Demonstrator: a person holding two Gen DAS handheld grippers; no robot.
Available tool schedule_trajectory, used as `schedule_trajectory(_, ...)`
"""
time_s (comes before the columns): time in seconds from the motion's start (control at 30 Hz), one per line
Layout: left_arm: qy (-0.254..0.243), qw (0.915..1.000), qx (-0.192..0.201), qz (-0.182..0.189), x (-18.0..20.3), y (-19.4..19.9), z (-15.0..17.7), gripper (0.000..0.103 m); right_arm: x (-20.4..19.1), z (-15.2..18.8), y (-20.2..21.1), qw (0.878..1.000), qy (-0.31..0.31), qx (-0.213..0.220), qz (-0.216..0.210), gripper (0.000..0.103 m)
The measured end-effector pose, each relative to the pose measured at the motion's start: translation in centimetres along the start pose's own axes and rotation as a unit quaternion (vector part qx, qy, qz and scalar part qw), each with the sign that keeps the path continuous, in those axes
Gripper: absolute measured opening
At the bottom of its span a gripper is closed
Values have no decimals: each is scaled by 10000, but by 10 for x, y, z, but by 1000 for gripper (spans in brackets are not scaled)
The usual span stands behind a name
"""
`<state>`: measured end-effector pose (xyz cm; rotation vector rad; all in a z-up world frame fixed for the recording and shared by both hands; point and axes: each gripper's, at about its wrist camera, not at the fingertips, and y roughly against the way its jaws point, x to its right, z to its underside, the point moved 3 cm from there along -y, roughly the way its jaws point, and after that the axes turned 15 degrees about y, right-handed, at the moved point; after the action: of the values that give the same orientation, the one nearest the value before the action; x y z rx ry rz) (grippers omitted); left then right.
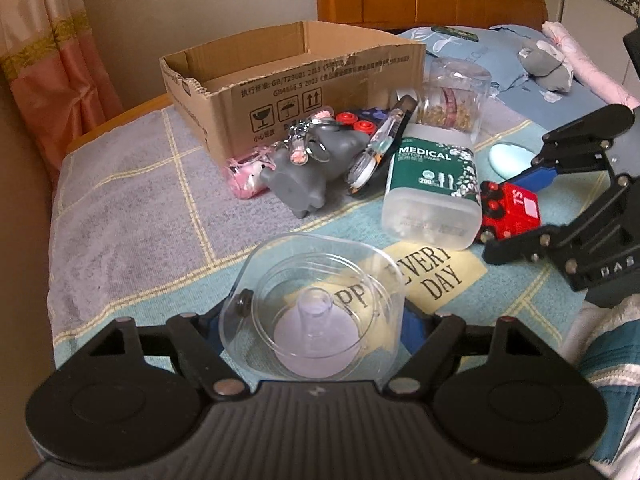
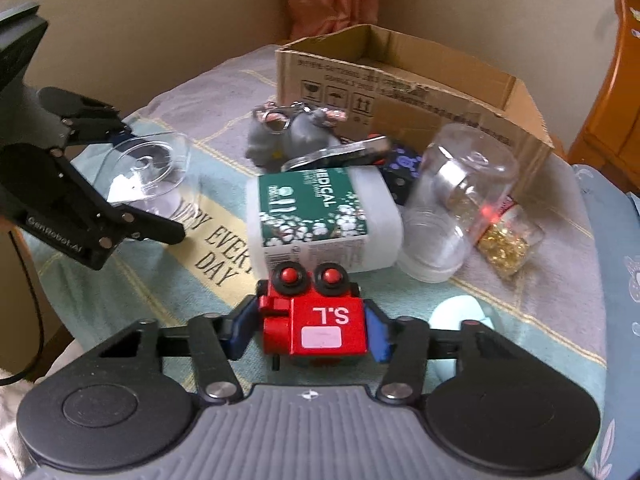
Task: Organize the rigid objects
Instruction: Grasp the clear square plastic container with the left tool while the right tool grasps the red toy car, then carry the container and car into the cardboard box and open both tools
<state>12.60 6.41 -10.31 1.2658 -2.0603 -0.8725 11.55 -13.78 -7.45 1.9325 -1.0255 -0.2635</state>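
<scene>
Both claws loaded, clutter piled ahead of the open brown cardboard box [image 1: 288, 80]

White medical cotton-swab tub with green label [image 2: 320, 220], grey rubber elephant toy [image 1: 308, 164] and clear plastic jar of gold beads [image 2: 460, 200] crowd the checked cloth before the box; left gripper [image 1: 316, 320] clamps a clear plastic case holding a silicone teat [image 1: 316, 312], right gripper [image 2: 312, 332] squeezes the red toy truck [image 2: 320, 324] near its base

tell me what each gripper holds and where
Left gripper: clear case, clamped by its two sides. Right gripper: red toy, also by its sides.
</scene>
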Motion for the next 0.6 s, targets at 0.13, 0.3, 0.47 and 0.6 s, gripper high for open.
schedule_trajectory(0.13,-20,9999,-26,-134,4,1,0,79,4,1,-1,10000,-37,-28,80,58)
schedule_trajectory(0.3,0,9995,-116,-278,9,5,0,79,9,2,2,9999,34,-67,97,58)
schedule_trajectory(0.47,66,9984,-183,-534,15,14,-5,79,15,4,13,9999,143,-22,61,58)
schedule_trajectory(0.6,90,9972,-197,-709,20,23,-9,79,20,2,24,9997,248,5,-3,57)
